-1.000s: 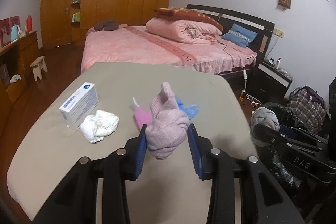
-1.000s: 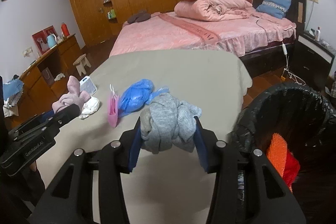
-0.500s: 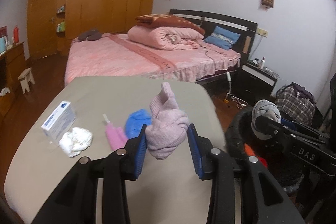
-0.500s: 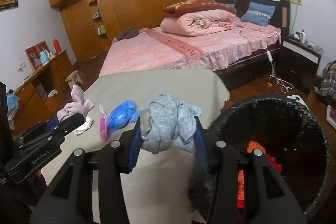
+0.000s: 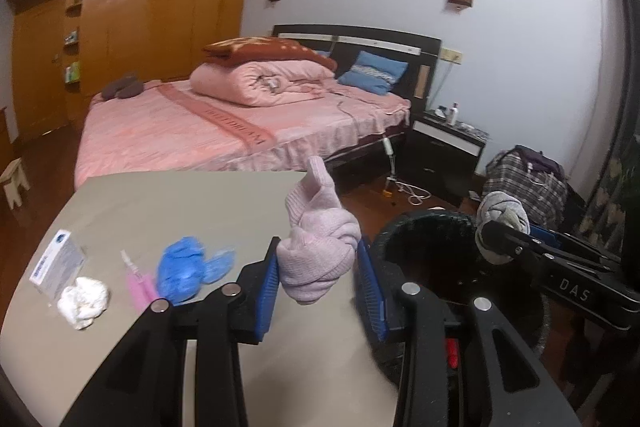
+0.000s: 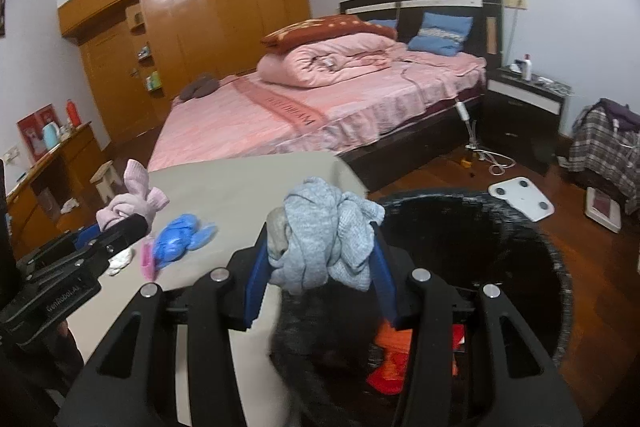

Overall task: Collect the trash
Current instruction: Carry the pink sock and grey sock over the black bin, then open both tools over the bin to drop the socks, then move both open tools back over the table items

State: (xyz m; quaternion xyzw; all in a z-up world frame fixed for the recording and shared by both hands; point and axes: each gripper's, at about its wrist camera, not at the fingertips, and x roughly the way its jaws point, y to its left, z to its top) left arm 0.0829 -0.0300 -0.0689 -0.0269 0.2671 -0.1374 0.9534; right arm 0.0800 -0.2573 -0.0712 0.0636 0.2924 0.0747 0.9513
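Observation:
My left gripper (image 5: 318,281) is shut on a balled pink sock (image 5: 318,247), held above the right edge of the beige table (image 5: 160,199). My right gripper (image 6: 318,267) is shut on a balled grey sock (image 6: 320,239), held over the near rim of the black-lined trash bin (image 6: 520,227); the bin also shows in the left wrist view (image 5: 424,247). Orange and red trash (image 6: 390,355) lies inside the bin. On the table lie a blue glove (image 5: 182,267), a pink tube (image 5: 138,279), a white tissue wad (image 5: 82,301) and a small box (image 5: 56,265).
A pink bed (image 5: 224,123) stands behind the table, with a black nightstand (image 5: 444,151) to its right. A plaid bag (image 5: 528,179) and a white scale (image 6: 520,197) are on the wooden floor near the bin. A wooden wardrobe (image 6: 192,19) lines the back wall.
Both grippers have swung right with their socks. The grey sock has moved from over the table to the bin's rim. The pink sock has neared the table's right edge.

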